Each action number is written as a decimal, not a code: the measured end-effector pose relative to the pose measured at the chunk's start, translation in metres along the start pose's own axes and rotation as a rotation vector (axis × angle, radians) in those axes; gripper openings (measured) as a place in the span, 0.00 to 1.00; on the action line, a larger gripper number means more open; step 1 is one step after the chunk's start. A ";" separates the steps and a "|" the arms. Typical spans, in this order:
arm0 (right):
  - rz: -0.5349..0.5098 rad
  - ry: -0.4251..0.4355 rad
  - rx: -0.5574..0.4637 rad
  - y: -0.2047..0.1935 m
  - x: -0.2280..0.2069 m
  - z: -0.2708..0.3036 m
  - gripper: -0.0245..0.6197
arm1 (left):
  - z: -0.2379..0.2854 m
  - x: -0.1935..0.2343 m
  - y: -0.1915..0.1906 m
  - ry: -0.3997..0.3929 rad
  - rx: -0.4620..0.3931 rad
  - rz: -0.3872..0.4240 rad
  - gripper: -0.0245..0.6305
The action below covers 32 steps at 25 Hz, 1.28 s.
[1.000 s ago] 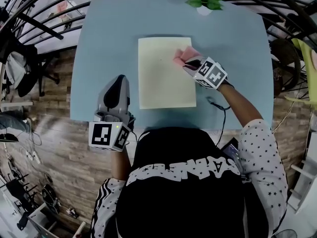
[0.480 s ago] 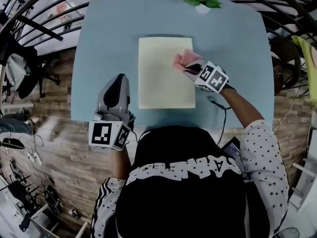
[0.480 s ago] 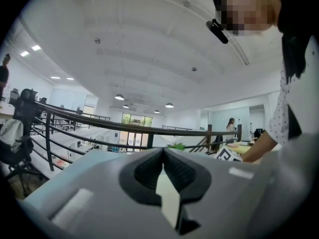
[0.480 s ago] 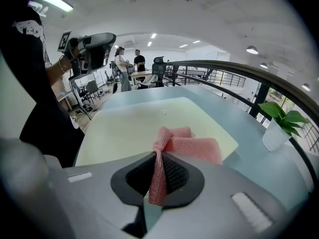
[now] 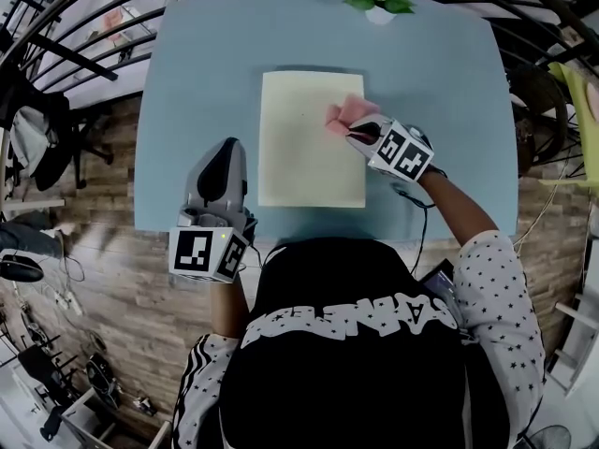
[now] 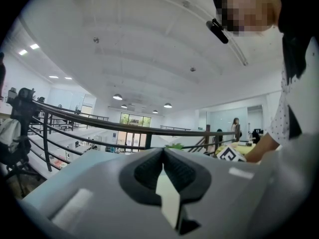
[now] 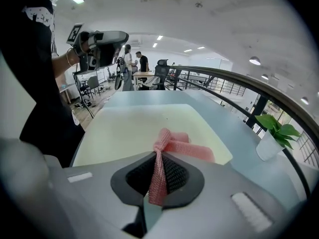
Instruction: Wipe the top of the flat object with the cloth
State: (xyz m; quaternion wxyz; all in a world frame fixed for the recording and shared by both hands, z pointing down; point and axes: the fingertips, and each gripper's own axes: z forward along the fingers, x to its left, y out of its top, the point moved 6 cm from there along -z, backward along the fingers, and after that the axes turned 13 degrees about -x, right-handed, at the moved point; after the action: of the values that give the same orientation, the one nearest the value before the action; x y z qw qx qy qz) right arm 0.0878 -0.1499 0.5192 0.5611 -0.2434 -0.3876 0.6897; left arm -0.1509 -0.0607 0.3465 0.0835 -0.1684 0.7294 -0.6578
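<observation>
Board (image 5: 304, 157) lies lengthwise toward table's (image 5: 449, 92) far edge, cloth (image 5: 344, 110) atop.

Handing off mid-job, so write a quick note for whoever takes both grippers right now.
Right gripper: shut on the pink cloth, which rests on the cream board at its right edge, far half.
Left gripper: shut, empty, over the table's near left part, off the board.
Done: cloth gripped and on the board.
To do: wipe across the top; how much is wiped doesn't show.

Right claw (image 7: 158, 157) clamped on pink cloth (image 7: 185, 146), cream board (image 7: 130, 129) beneath
</observation>
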 end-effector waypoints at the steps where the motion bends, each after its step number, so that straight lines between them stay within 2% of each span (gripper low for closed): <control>1: 0.006 -0.005 -0.009 0.002 -0.001 -0.002 0.06 | 0.000 -0.001 0.000 0.000 -0.001 -0.001 0.04; 9: 0.100 -0.055 -0.093 0.018 -0.020 -0.015 0.06 | 0.004 -0.001 -0.003 -0.014 0.002 -0.003 0.04; 17: 0.066 0.078 -0.016 0.007 0.024 -0.001 0.06 | 0.010 0.000 -0.003 -0.032 0.000 -0.011 0.04; 32: 0.185 0.202 -0.056 0.002 0.087 -0.013 0.06 | 0.030 -0.021 -0.009 -0.114 0.019 -0.026 0.04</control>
State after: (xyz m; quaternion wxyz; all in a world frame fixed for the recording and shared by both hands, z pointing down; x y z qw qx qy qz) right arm 0.0745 -0.0627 0.5192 0.5242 -0.3618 -0.3244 0.6994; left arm -0.1199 -0.0820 0.3500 0.1181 -0.2144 0.7148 -0.6551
